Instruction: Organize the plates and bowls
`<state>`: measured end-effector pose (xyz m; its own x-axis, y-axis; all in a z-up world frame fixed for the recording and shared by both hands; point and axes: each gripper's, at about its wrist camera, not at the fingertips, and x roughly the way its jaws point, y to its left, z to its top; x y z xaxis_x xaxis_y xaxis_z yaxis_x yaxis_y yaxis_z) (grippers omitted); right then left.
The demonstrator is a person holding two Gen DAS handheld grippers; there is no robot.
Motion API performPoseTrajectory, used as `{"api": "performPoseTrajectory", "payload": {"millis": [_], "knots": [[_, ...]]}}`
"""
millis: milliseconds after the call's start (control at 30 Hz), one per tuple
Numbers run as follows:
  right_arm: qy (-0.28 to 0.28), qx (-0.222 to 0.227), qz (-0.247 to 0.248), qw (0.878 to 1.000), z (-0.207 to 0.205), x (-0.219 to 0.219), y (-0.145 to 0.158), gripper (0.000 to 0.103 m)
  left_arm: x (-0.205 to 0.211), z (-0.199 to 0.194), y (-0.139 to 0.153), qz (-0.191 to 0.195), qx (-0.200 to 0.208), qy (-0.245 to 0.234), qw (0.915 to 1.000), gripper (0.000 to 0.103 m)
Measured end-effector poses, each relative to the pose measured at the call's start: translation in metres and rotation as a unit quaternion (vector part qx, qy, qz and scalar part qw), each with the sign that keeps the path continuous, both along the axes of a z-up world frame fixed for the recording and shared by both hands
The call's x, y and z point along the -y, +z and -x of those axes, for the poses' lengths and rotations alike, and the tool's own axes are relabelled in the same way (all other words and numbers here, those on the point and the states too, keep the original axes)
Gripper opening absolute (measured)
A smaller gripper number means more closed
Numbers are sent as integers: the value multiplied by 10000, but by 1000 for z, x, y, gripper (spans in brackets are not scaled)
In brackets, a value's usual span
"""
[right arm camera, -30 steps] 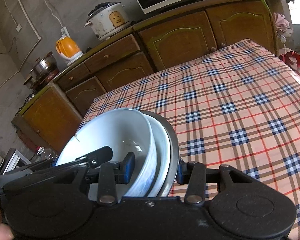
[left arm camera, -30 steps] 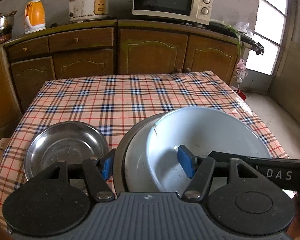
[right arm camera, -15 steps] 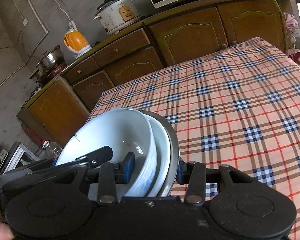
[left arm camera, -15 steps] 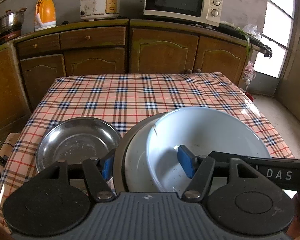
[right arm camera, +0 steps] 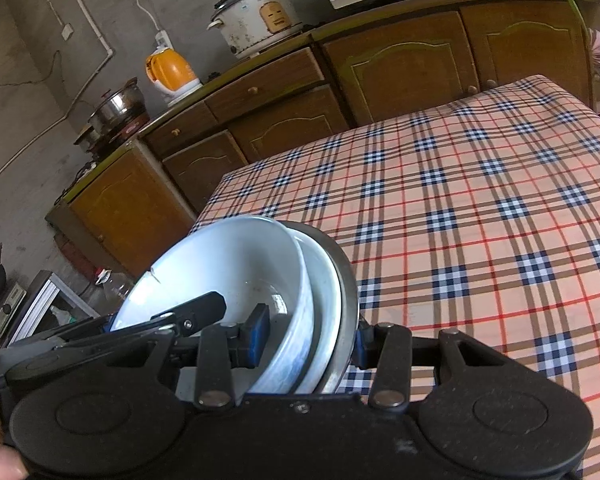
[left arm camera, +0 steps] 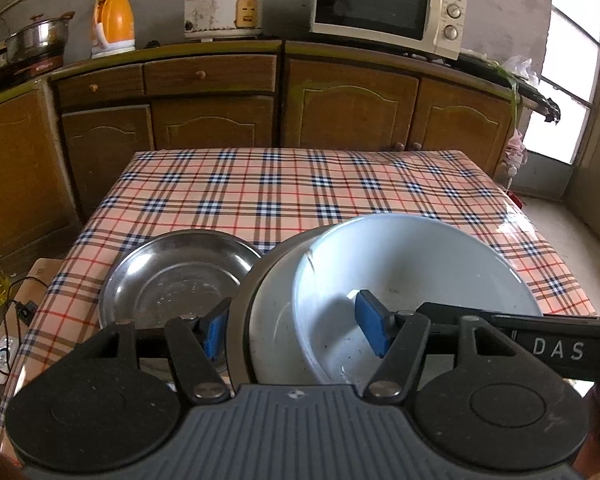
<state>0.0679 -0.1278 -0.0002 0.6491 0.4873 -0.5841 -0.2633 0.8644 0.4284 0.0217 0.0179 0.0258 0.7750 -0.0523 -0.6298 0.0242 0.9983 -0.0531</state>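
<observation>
Left tool (left arm camera: pixel 296 330): clamped across near rim of nested stack (left arm camera: pixel 284 320), white bowl (left arm camera: pixel 412 276) uppermost, white plate and steel dish beneath. Right tool (right arm camera: pixel 312 340): clamped on the stack's opposite rim. Stack held above checked counter (left arm camera: pixel 300 184). Steel plate (left arm camera: pixel 172 280): on counter, just left of stack.

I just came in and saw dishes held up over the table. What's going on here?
A person is tidying dishes with two handheld tongs. The left tongs and right tongs both clamp opposite rims of one nested stack: a white bowl in a white dish in a steel plate. A second steel plate lies on the plaid table.
</observation>
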Motion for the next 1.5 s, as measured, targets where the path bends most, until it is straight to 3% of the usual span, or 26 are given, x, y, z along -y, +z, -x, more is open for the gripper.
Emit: {"api": "performPoseTrajectory", "payload": {"millis": [633,1500], "knots": [[391,73,43,9992,3,-39,5,51,-32,15,6,28,54,383,9992,65],[503,93,78,9987,12,-65,5,51,-54,24,6,72,34,492,9988,66]]}}
